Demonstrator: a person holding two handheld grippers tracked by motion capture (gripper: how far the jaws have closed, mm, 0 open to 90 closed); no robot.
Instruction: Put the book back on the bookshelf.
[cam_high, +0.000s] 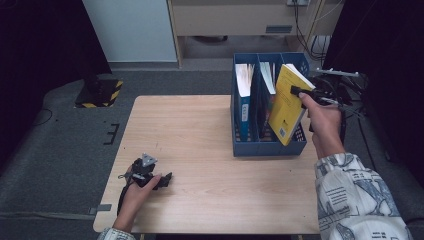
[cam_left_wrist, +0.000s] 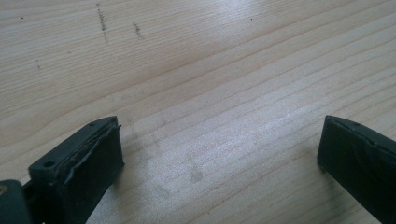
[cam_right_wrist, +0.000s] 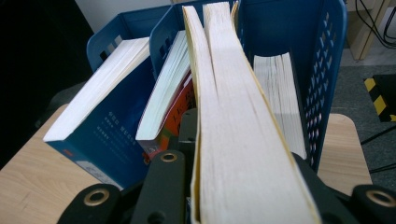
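Observation:
A yellow book (cam_high: 289, 105) hangs tilted over the right compartment of a blue file rack (cam_high: 250, 148). My right gripper (cam_high: 300, 92) is shut on its upper edge. In the right gripper view the book's cream page edge (cam_right_wrist: 238, 121) runs up between the black fingers (cam_right_wrist: 166, 179), with the rack's perforated wall (cam_right_wrist: 327, 70) behind. I cannot tell whether the book's lower corner is inside the rack. My left gripper (cam_high: 162, 181) lies on the table (cam_high: 200, 130) near the front left, open. Bare wood shows between its fingers (cam_left_wrist: 93, 154).
Other books stand in the rack: a blue one (cam_high: 243, 95) on the left and a few (cam_high: 267, 82) in the middle. Cables (cam_high: 345, 90) hang off the table's right side. A yellow-black striped base (cam_high: 102, 92) sits on the floor at the far left.

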